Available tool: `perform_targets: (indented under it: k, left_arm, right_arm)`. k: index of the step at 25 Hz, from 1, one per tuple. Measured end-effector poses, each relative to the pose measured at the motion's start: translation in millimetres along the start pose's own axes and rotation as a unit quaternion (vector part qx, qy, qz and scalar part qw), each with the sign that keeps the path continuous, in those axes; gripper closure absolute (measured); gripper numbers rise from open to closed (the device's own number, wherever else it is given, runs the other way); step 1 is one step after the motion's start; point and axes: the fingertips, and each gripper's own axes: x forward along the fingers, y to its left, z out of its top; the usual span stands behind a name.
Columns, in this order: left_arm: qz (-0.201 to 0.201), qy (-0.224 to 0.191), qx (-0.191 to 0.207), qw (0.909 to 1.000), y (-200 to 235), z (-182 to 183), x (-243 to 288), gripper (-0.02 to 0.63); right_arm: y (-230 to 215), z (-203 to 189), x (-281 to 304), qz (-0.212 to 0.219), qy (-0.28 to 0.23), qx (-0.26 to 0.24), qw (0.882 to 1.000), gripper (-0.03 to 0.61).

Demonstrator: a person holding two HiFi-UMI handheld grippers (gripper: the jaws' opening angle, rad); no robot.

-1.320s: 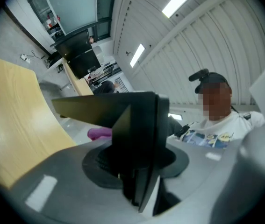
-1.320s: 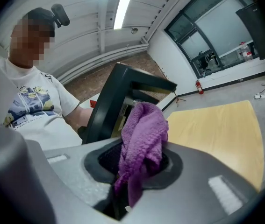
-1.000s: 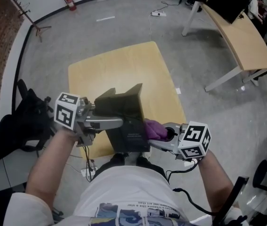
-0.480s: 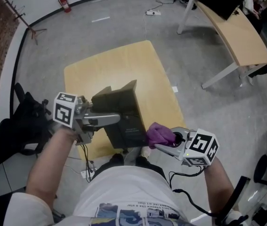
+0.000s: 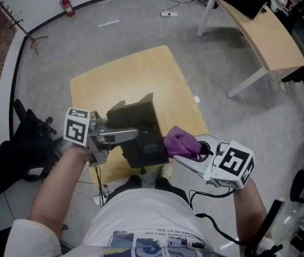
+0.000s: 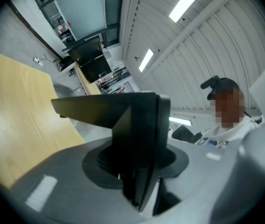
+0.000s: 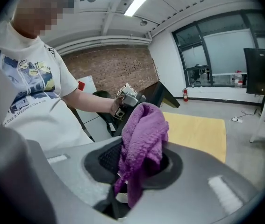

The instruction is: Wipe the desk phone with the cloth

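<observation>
The black desk phone (image 5: pixel 140 128) is held up over the near edge of the wooden table (image 5: pixel 125 79), underside toward me. My left gripper (image 5: pixel 133 134) is shut on it from the left; in the left gripper view the phone (image 6: pixel 132 139) fills the jaws. My right gripper (image 5: pixel 186 150) is shut on a bunched purple cloth (image 5: pixel 180 142), which sits just right of the phone's lower edge. In the right gripper view the cloth (image 7: pixel 141 139) rises from the jaws, with the phone (image 7: pixel 159 94) and the left gripper (image 7: pixel 125 99) beyond it.
A black office chair (image 5: pixel 23 138) stands to the left of the table. A long wooden desk (image 5: pixel 259 31) with white legs runs along the upper right. A cable and power strip (image 5: pixel 165 13) lie on the grey floor at the back.
My right gripper with the cloth has pulled away from the phone's right side, first dropping toward me, then lifting back up beside it. The left gripper and the phone have hardly moved.
</observation>
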Motion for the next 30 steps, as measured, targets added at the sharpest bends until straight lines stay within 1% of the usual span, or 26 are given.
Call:
perform_targets:
  k: [3,7,12,16,20,22,25,30]
  left_arm:
    - [0.006,-0.008,-0.009,0.9999,8.8,7.6,-8.0,0.433]
    - [0.010,-0.017,-0.011,0.9998,9.3,9.0,-9.7,0.433]
    - [0.014,-0.016,-0.009,0.9997,12.3,15.1,-16.1,0.433]
    - [0.008,-0.013,-0.008,0.9999,13.0,17.2,-18.3,0.433]
    - [-0.003,-0.011,-0.010,0.9999,10.8,19.5,-17.0,0.433]
    - [-0.010,-0.006,-0.010,0.9999,9.2,17.2,-14.2,0.433]
    - [-0.015,0.009,-0.013,0.9998,10.3,11.1,-9.6,0.433]
    - [-0.016,0.035,-0.026,0.9989,23.0,0.9,-11.8,0.433]
  right_arm:
    - [3.3,-5.3,12.0,-0.003,0.017,0.003,1.000,0.482]
    - [14.2,-34.7,13.6,-0.013,0.042,0.031,0.999,0.482]
    - [28.7,-61.6,26.2,-0.021,0.064,0.059,0.996,0.482]
    - [49.0,-73.4,47.0,-0.009,0.076,0.070,0.995,0.482]
    - [70.3,-67.8,74.2,0.012,0.083,0.058,0.995,0.482]
    - [75.0,-64.2,85.4,0.016,0.084,0.053,0.995,0.482]
    - [72.0,-67.3,90.8,0.010,0.093,0.052,0.994,0.482]
    - [55.2,-81.9,75.7,-0.023,0.105,0.072,0.992,0.482]
